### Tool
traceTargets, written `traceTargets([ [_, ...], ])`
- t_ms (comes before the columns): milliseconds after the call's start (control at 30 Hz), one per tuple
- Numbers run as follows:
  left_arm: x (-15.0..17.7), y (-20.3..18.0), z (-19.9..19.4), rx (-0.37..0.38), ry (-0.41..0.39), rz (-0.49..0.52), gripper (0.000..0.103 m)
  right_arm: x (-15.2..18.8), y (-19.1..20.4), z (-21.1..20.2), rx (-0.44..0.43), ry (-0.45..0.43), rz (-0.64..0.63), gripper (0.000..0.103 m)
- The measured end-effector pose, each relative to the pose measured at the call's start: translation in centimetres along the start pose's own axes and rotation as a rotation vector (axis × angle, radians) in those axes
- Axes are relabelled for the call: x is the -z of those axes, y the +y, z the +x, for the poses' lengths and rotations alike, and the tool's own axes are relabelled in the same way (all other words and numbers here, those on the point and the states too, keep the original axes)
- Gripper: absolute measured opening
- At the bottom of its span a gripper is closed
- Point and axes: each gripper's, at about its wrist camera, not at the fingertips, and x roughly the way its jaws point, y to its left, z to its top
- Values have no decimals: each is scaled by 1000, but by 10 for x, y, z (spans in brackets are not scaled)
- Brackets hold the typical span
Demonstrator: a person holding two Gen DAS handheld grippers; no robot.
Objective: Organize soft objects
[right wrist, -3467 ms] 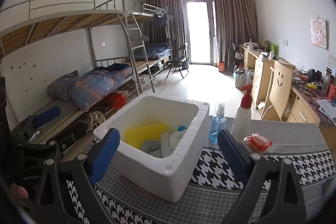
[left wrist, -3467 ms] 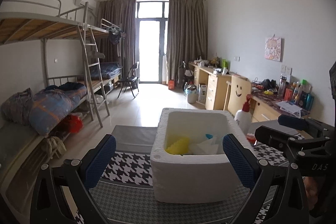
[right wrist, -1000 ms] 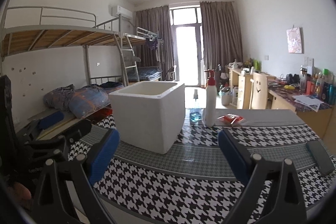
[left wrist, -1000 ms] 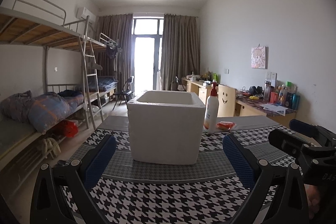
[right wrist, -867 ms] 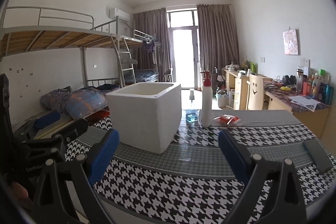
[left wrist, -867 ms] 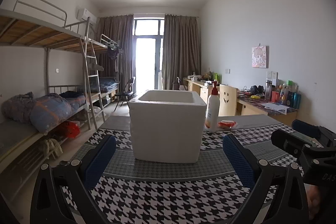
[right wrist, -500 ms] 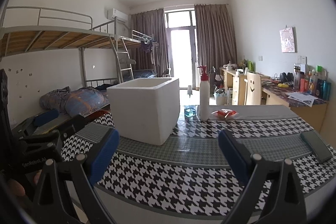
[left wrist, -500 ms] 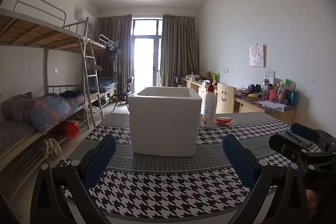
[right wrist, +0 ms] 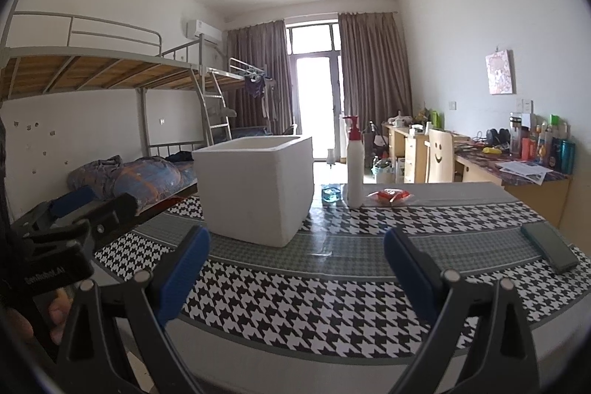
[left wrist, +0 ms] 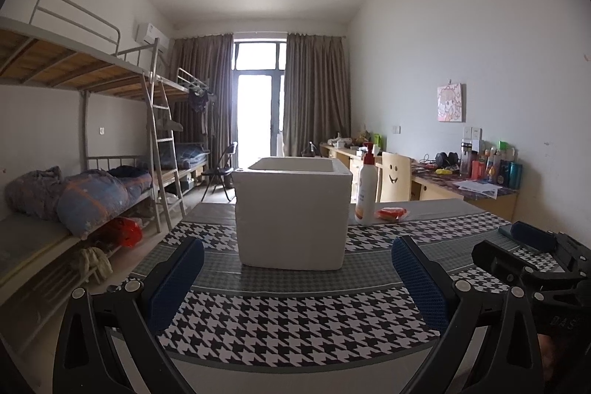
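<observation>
foam box [left wrist: 291, 216]: upright on table [left wrist: 295, 331], 12 o'clock;
L gripper [left wrist: 297, 279]: spread wide, empty;
R gripper [right wrist: 297, 270]: same;
bottle [right wrist: 354, 165]: box's 3 o'clock

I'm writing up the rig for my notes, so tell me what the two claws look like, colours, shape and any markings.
Both match. The left claw has two black, ribbed plastic fingers that splay apart, each fixed with silver screws and tipped with a blue textured pad. The right claw is the same build, with blue pads. The left claw's black body, seen from the right wrist view, bears small white lettering too blurred to read. No cables or sleeves show.
</observation>
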Motion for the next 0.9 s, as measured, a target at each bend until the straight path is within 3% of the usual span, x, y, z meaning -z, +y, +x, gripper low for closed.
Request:
traceTargets([
  [900, 3, -2, -13, 10, -6, 23, 102, 5, 4, -12, 1, -10, 2, 97],
])
